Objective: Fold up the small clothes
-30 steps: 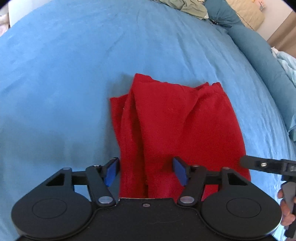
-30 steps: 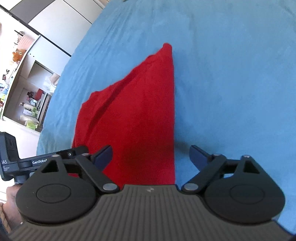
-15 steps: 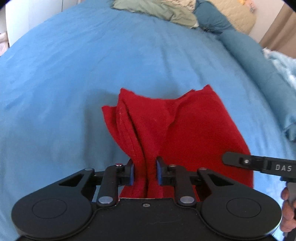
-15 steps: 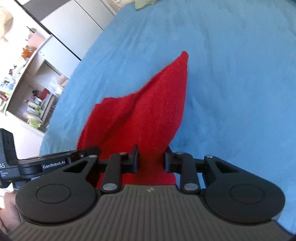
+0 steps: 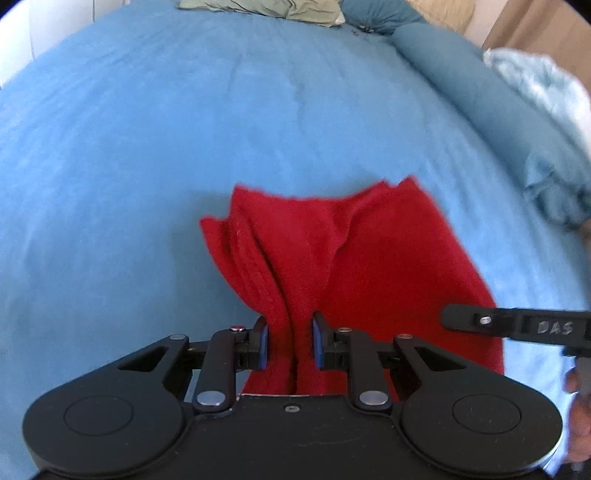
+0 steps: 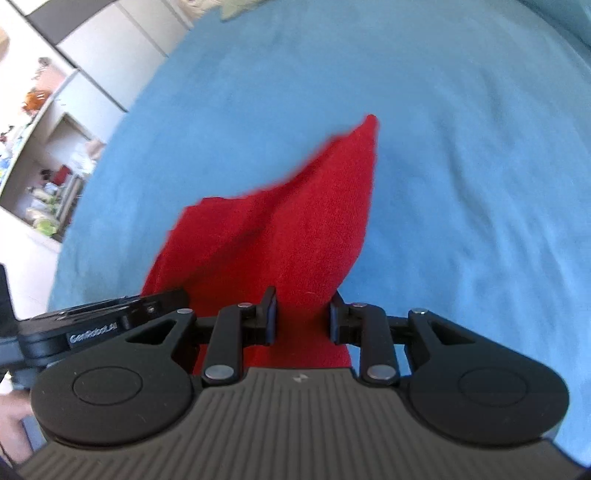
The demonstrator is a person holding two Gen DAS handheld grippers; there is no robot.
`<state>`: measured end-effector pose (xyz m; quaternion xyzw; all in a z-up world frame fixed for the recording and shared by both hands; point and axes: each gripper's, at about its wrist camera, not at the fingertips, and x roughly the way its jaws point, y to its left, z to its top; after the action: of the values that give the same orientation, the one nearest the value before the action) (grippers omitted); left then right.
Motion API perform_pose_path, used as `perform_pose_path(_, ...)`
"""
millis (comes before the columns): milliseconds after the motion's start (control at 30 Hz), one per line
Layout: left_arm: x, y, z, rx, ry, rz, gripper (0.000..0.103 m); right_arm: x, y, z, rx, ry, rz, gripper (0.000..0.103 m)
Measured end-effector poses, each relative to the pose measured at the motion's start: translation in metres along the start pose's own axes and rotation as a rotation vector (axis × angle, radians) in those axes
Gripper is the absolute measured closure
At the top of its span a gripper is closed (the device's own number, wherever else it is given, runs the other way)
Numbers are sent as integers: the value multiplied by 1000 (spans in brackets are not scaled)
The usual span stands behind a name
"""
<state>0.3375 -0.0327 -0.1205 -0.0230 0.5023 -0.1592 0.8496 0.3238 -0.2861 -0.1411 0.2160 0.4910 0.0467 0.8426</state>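
Observation:
A small red garment (image 5: pixel 354 258) hangs over the blue bed cover (image 5: pixel 147 147), held up by its near edge with its far end trailing down. My left gripper (image 5: pixel 289 339) is shut on a bunched fold at the garment's near left corner. My right gripper (image 6: pixel 302 317) is shut on the garment (image 6: pixel 295 236) at its near right corner. The right gripper's body (image 5: pixel 517 325) shows at the right in the left wrist view. The left gripper's body (image 6: pixel 99 321) shows at the left in the right wrist view.
Blue pillows (image 5: pixel 443 51) and a pale blue blanket (image 5: pixel 546 110) lie at the bed's far right. A green cloth (image 5: pixel 266 7) lies at the far end. White cupboards and shelves (image 6: pixel 55 129) stand beyond the bed's left edge.
Both grippers closed on the garment's near edge, then lifted it off the bed. The garment now hangs and its far end has drawn nearer.

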Motion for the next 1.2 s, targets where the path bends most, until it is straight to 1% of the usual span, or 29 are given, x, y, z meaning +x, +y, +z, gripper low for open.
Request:
perform_pose_path(33, 2, -3, -3, 20, -10, 27, 74, 3, -9, -4, 13, 1, 10, 59)
perform_pose_path(67, 3, -4, -4, 33, -15, 36, 71, 4, -15, -7, 18, -4, 21, 57)
perform_pose_path(100, 3, -4, -4, 41, -20, 40, 69, 6, -18, -9, 16, -8, 24, 52)
perform_pose_path(133, 2, -2, -5, 42, -29, 42, 65, 7, -19, -10, 5, -13, 17, 47)
perform_pose_path(200, 3, -1, -7, 49, -35, 49, 58, 8, -18, -12, -15, -22, -4, 41)
perform_pose_path(233, 2, -1, -8, 58, -36, 64, 53, 8, -22, -15, -23, -25, 1, 36)
perform_pose_path(267, 0, -3, -9, 67, -41, 84, 45, 6, -22, -15, -29, -32, 5, 32)
perform_pose_path(300, -4, -2, -9, 75, -50, 112, 39, 6, -19, -16, -34, -37, 1, 19)
perform_pose_path(333, -6, -4, -12, 80, -59, 138, 25, 2, -19, -17, -47, -48, -13, 10)
perform_pose_path(367, -12, -4, -13, 82, -76, 167, 20, -3, -20, -20, -68, -64, -28, 7)
perform_pose_path(400, -16, -1, -15, 81, -93, 183, 20, -8, -17, -20, -87, -76, -44, 4)
perform_pose_path(500, -21, 9, -24, 65, -115, 205, 20, -10, -20, -25, -136, -91, -85, 3)
perform_pose_path(600, -7, 17, -38, 81, -119, 231, 20, -5, -33, -36, -178, -106, -117, 1)
perform_pose_path(700, 10, 22, -53, 112, -131, 248, 20, 3, -44, -47, -183, -136, -118, 0)
perform_pose_path(767, 12, 24, -57, 114, -163, 245, 20, 9, -49, -54, -192, -166, -116, 0)
perform_pose_path(900, 4, 19, -61, 125, -225, 253, 22, 3, -53, -62, -201, -228, -103, 0)
perform_pose_path(1000, -23, 12, -63, 123, -289, 255, 22, -23, -46, -67, -210, -288, -100, 0)
perform_pose_path(1033, -37, 8, -63, 122, -316, 257, 21, -37, -42, -71, -215, -314, -95, 0)
perform_pose_path(1100, -70, -1, -66, 112, -348, 267, 20, -66, -32, -77, -221, -336, -102, 0)
perform_pose_path(1133, -90, -6, -68, 95, -363, 262, 18, -83, -25, -81, -224, -347, -110, 0)
perform_pose_path(1200, -130, -16, -77, 59, -400, 251, 8, -122, -10, -92, -220, -380, -112, 0)
